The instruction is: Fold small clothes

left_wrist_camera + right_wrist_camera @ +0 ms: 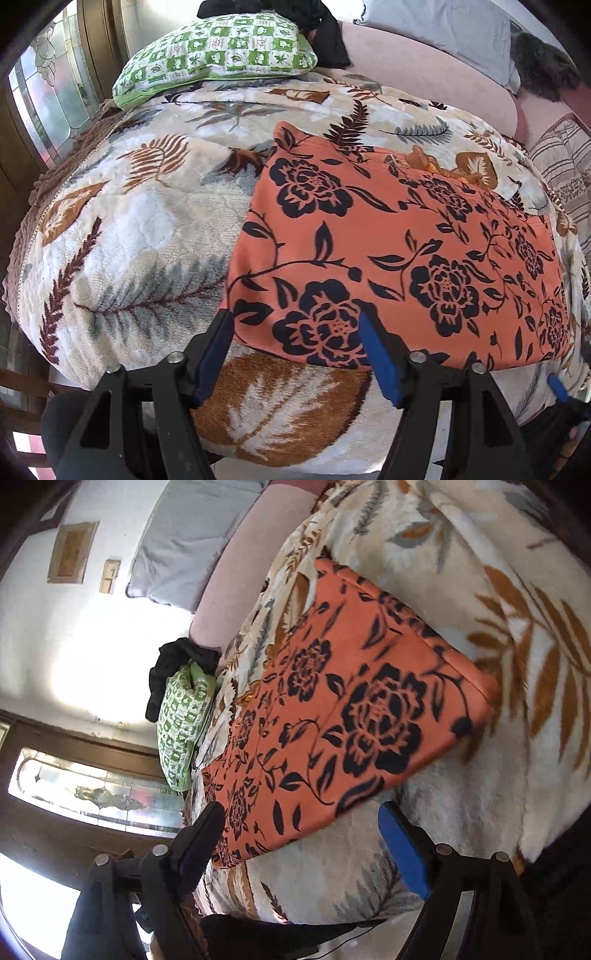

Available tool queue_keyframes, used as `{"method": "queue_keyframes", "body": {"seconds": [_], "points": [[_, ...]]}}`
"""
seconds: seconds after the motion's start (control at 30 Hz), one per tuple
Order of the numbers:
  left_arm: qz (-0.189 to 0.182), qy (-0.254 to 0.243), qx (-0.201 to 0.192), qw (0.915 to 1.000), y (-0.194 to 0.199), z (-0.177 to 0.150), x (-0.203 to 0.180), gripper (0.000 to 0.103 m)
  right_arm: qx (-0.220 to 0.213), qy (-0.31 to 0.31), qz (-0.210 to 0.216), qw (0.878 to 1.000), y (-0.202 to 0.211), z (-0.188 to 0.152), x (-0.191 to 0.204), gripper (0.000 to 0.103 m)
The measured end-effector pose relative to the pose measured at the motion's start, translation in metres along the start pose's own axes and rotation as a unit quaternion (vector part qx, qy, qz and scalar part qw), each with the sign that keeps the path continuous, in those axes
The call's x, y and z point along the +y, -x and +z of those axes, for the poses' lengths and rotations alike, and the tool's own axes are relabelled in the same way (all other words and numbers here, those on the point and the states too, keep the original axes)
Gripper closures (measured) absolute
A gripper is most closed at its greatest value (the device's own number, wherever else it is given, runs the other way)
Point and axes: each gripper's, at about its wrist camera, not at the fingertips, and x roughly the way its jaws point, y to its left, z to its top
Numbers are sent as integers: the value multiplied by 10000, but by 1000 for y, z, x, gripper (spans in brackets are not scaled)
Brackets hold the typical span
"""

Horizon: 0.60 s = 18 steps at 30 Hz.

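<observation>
An orange garment with a black flower print [399, 254] lies flat, folded into a rough rectangle, on the leaf-patterned blanket [140, 221]. My left gripper [295, 328] is open, its blue-padded fingers straddling the garment's near left corner, just above it. In the right wrist view the same garment [354, 709] lies on the blanket [480, 805], seen tilted. My right gripper [299, 812] is open over the garment's near edge, holding nothing. Its blue tip also shows in the left wrist view [557, 387] at the lower right.
A green checked pillow [218, 51] with a black cloth [325, 26] on it sits at the bed's far end. A pink headboard [424, 66] and grey cushion [443, 29] stand behind. A striped cushion [565, 170] lies at the right. A glass door [48, 92] is at the left.
</observation>
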Motion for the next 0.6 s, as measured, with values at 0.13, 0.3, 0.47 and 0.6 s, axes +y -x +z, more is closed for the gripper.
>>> {"method": "queue_keyframes", "body": {"seconds": [0.13, 0.3, 0.47, 0.6], "points": [[-29, -206, 36, 9998, -5, 3, -15, 31, -329, -527, -55, 9981, 13, 10, -25, 16], [-88, -268, 40, 9996, -14, 8, -27, 31, -617, -1040, -55, 9926, 16, 34, -42, 15], [-59, -446, 30, 9990, -21, 11, -41, 31, -810, -1101, 197, 9904, 11, 51, -39, 14], [-20, -548, 71, 9985, -28, 14, -50, 31, -942, -895, 38, 9915, 2, 56, -32, 20]]}}
